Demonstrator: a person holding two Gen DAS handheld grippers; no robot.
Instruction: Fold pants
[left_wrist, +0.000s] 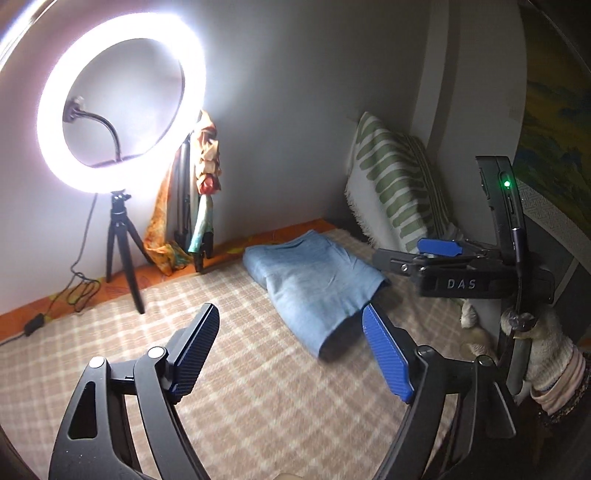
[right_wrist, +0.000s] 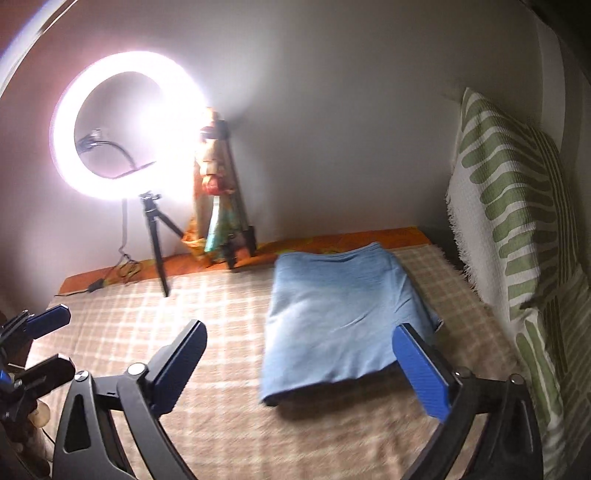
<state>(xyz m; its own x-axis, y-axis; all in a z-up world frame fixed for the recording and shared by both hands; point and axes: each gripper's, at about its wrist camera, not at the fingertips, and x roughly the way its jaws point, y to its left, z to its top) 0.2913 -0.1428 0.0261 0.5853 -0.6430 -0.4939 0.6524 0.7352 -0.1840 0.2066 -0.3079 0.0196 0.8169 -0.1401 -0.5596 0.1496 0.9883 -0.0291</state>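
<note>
The light-blue pants (left_wrist: 314, 280) lie folded into a compact rectangle on the beige plaid blanket (left_wrist: 110, 332), near the far wall. In the right wrist view the pants (right_wrist: 343, 314) fill the middle, flat and free. My left gripper (left_wrist: 290, 312) hovers short of their near edge, jaws wide apart, with nothing between its blue pads. My right gripper (right_wrist: 300, 328) is also open and empty above the near end of the pants. Each gripper shows in the other's view: the right gripper (left_wrist: 397, 251) at the right, the left gripper (right_wrist: 62, 339) at the left edge.
A lit ring light (left_wrist: 118, 122) on a small black tripod stands at the back left, its cable trailing over the orange sheet. A colourful cloth (left_wrist: 207, 155) hangs on a second stand by the wall. A green-striped pillow (right_wrist: 517, 206) leans at the right.
</note>
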